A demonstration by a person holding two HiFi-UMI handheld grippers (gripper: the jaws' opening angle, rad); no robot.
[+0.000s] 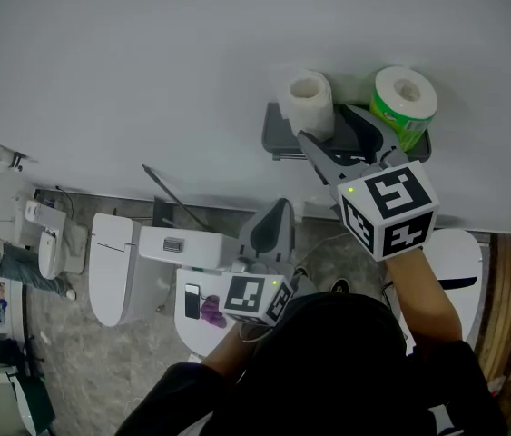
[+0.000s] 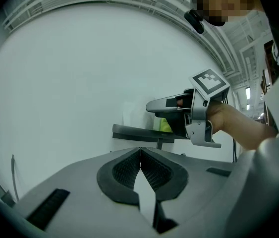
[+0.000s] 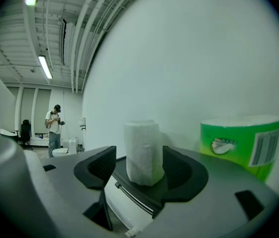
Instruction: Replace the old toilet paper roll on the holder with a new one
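A dark wall shelf [image 1: 278,134] carries a bare white toilet paper roll [image 1: 308,100] standing on end and, to its right, a new roll in green wrapping [image 1: 404,103]. My right gripper [image 1: 328,123] reaches level onto the shelf with its jaws open. In the right gripper view the white roll [image 3: 142,152] stands between the jaws, with a gap on its left side, and the green roll [image 3: 242,140] stands off to the right. My left gripper [image 1: 271,230] hangs lower, below the shelf, shut with nothing in it [image 2: 140,155].
Below the shelf are a white toilet [image 1: 114,262] at the left and another white fixture [image 1: 459,257] at the right. A phone and a purple item [image 1: 202,307] lie on a white surface. A person [image 3: 55,125] stands far off in the room.
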